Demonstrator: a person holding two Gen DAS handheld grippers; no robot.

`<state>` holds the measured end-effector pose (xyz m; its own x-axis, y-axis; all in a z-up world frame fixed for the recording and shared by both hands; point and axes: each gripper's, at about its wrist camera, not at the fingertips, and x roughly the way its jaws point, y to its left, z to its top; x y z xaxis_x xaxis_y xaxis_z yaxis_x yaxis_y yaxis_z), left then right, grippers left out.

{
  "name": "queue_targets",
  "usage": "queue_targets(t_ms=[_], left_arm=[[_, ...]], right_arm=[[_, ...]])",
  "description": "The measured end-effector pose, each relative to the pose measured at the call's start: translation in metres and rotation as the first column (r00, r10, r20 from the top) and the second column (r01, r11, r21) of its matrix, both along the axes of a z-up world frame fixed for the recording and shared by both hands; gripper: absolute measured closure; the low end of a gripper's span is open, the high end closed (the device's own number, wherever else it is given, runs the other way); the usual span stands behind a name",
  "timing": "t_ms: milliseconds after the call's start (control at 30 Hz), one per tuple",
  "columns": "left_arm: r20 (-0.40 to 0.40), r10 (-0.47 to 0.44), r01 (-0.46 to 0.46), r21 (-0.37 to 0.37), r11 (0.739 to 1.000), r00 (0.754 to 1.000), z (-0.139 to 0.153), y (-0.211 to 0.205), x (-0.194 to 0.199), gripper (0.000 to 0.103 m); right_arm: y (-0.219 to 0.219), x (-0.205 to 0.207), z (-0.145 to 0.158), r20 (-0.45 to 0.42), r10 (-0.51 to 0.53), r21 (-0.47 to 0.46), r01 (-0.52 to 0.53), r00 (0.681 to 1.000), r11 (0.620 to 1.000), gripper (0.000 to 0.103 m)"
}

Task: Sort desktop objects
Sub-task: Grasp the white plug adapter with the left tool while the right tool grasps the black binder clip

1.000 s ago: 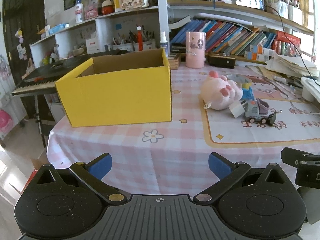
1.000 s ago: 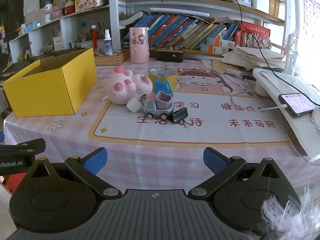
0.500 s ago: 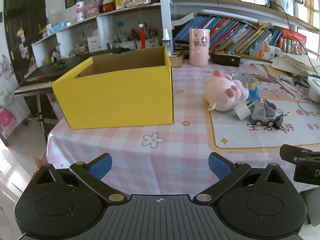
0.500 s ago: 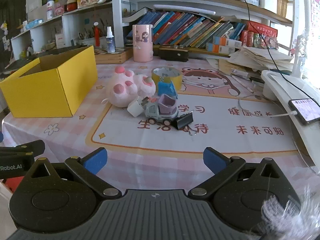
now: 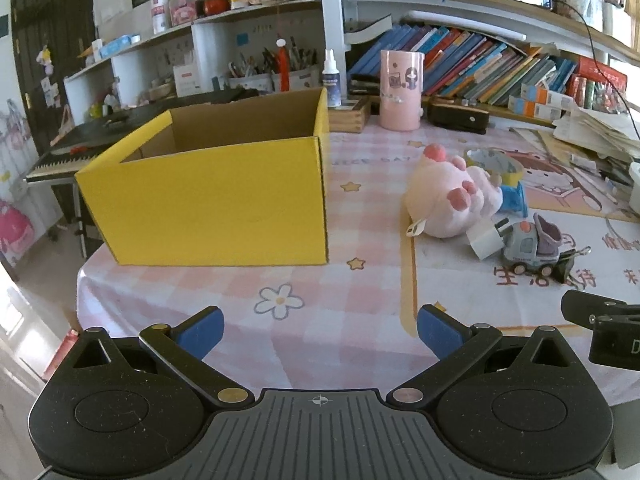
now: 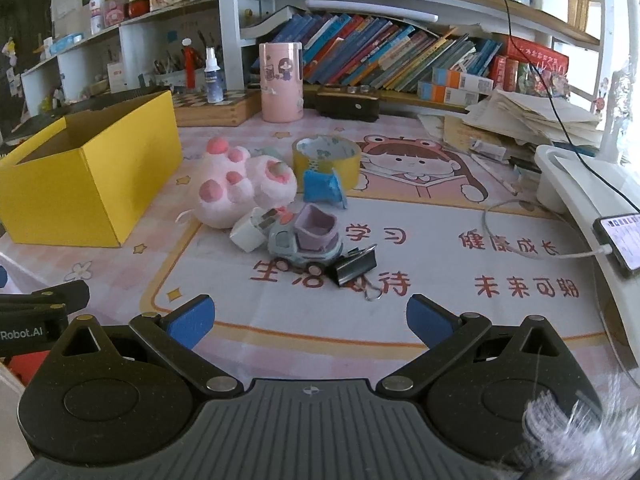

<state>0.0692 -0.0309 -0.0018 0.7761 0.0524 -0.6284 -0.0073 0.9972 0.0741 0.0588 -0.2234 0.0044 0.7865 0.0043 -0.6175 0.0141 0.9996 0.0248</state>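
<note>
sorting not yet begun: box looks empty, every object on the table, both grippers free

the yellow cardboard box (image 5: 208, 196) stands open at the table's left, nothing visible inside; waiting in 1 cluster on the printed mat just right of it are the pink plush toy (image 6: 240, 188), yellow tape roll (image 6: 326, 158), grey toy truck (image 6: 306, 242), blue object (image 6: 322, 186), white charger plug (image 6: 250, 232) and black binder clip (image 6: 354, 268). left gripper (image 5: 320, 330) and right gripper (image 6: 308, 320) hover near the table's front edge, jaws wide apart, holding nothing.

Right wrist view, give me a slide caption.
Open right tongs face a toy truck, binder clip and pink plush beside a yellow box.
</note>
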Motion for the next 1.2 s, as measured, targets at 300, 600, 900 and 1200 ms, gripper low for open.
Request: queue_targets(t_ms=[300, 600, 900, 1200], left_arm=[[-0.005, 0.037, -0.037, 0.009, 0.999, 0.999, 0.002, -0.023, 0.017, 0.000], [-0.009, 0.104, -0.103, 0.023, 0.994, 0.995, 0.004, -0.038, 0.028, 0.000], [-0.014, 0.183, -0.182, 0.038, 0.983, 0.983, 0.004, -0.049, 0.037, 0.000], [-0.029, 0.180, -0.179, 0.040, 0.983, 0.983, 0.001, -0.071, 0.045, 0.000]], right_arm=[[-0.023, 0.026, 0.001, -0.013, 0.039, 0.007, -0.039, 0.999, 0.999, 0.000], [-0.037, 0.054, -0.001, -0.032, 0.125, 0.003, -0.125, 0.992, 0.992, 0.005], [-0.039, 0.091, -0.022, -0.158, 0.214, -0.063, -0.226, 0.964, 0.972, 0.027], [-0.045, 0.101, -0.030, -0.176, 0.346, -0.068, -0.362, 0.922, 0.930, 0.054]])
